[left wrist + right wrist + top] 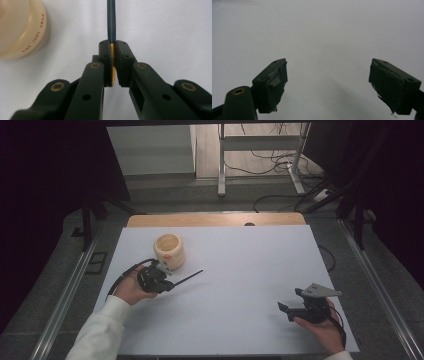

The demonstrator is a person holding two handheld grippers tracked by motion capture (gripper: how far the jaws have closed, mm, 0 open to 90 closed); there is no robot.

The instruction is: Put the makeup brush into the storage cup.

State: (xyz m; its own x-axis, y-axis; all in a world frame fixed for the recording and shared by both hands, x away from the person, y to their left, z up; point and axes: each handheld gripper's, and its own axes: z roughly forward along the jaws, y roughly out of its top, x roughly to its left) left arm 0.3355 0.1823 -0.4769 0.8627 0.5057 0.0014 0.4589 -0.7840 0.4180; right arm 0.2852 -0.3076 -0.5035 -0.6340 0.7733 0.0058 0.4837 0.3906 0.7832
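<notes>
Black and clamped tight, the left hand-held gripper [113, 62] grasps a thin dark-blue stick with a gold-coloured end [111, 22]; in the left gripper view the gold part sits squeezed between the two jaw pads, and the blue shaft runs straight out ahead past the tips. In the high view the same left hand-held gripper [167, 281] sits at the left of the counter, held in the person's left hand [131, 290], with the stick [187, 278] reaching out to the right and slightly away from the person, low over the white surface. Whether its far tip touches the surface cannot be told.

Just beyond this gripper stands a cream-coloured round cup with an open top [169, 250], close to the gripper body; in the left gripper view it [21, 27] shows at the upper left, with small red lettering along its rim, apart from the stick.

Well apart, at the right near the front edge, the right hand-held gripper [286, 308] rests in the person's right hand [325, 327]. Its jaws stand wide apart with nothing between them, as the right gripper view [328, 85] shows, above the bare white counter [240, 270].
</notes>
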